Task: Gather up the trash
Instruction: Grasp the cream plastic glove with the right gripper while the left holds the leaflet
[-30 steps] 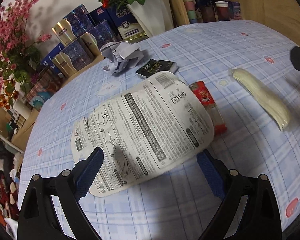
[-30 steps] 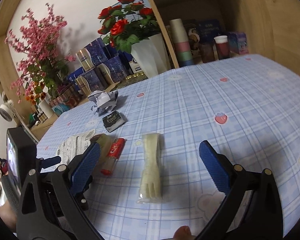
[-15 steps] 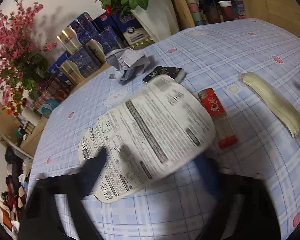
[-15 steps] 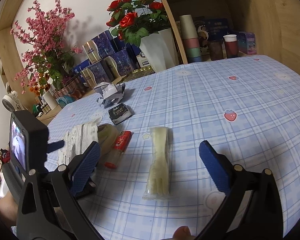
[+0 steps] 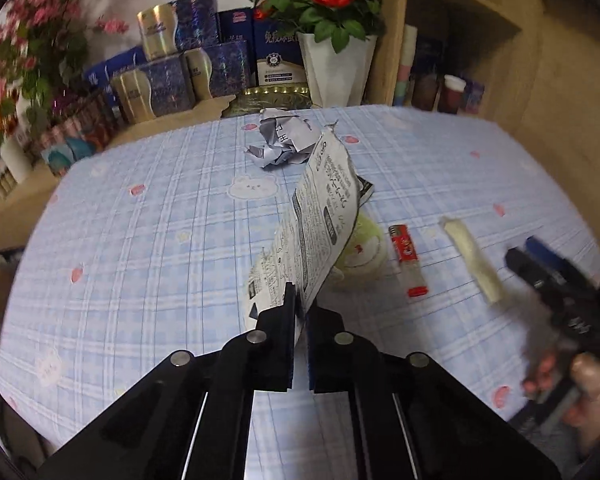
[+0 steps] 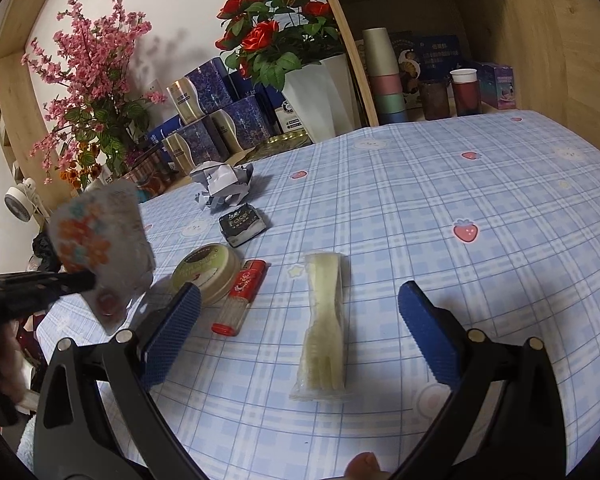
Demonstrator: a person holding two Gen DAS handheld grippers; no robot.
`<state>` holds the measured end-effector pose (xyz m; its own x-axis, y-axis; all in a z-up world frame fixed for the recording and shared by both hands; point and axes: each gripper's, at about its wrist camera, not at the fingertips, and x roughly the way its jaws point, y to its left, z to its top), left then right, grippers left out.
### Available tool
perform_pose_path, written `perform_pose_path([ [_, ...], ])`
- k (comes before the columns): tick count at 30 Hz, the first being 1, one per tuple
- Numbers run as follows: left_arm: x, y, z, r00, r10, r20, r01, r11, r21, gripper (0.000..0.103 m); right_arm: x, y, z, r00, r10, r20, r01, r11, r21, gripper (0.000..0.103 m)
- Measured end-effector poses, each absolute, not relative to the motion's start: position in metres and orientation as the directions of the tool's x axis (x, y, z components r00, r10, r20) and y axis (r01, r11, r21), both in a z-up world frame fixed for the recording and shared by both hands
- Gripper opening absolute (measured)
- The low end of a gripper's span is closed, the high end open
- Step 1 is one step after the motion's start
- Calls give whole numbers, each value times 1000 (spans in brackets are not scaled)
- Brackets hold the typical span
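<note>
Pinching only the near edge of the printed wrapper, the left gripper has its jaws clamped narrow on the sheet, which stands tilted off the tablecloth. With so thin a bite on flimsy film, a quick swing could pull it loose or let it flop onto the round lid beneath. The right gripper hangs wide and empty over the wrapped plastic fork; closing off-centre might skid the slippery packet aside. Beside it the red lighter could roll if nudged. Farther back, the black packet and crumpled paper wait, near the table's far edge.
</note>
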<state>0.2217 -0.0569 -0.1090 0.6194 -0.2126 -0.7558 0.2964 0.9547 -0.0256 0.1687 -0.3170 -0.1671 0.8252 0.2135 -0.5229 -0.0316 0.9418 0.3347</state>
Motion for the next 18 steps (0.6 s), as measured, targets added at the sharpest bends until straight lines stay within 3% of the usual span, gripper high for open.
perform_pose_path([
  [6, 212, -22, -101, 565, -337, -753, 202, 941, -270, 4, 169, -315, -168, 819, 219, -530, -38, 943, 331, 97],
  [15, 193, -7, -86, 616, -350, -706, 189, 935, -299, 4, 180, -313, -180, 767, 171, -619, 24, 956, 294, 97],
  [18, 189, -6, -81, 633, -354, -689, 199, 934, -297, 4, 184, -313, -181, 755, 122, -644, 57, 967, 249, 79],
])
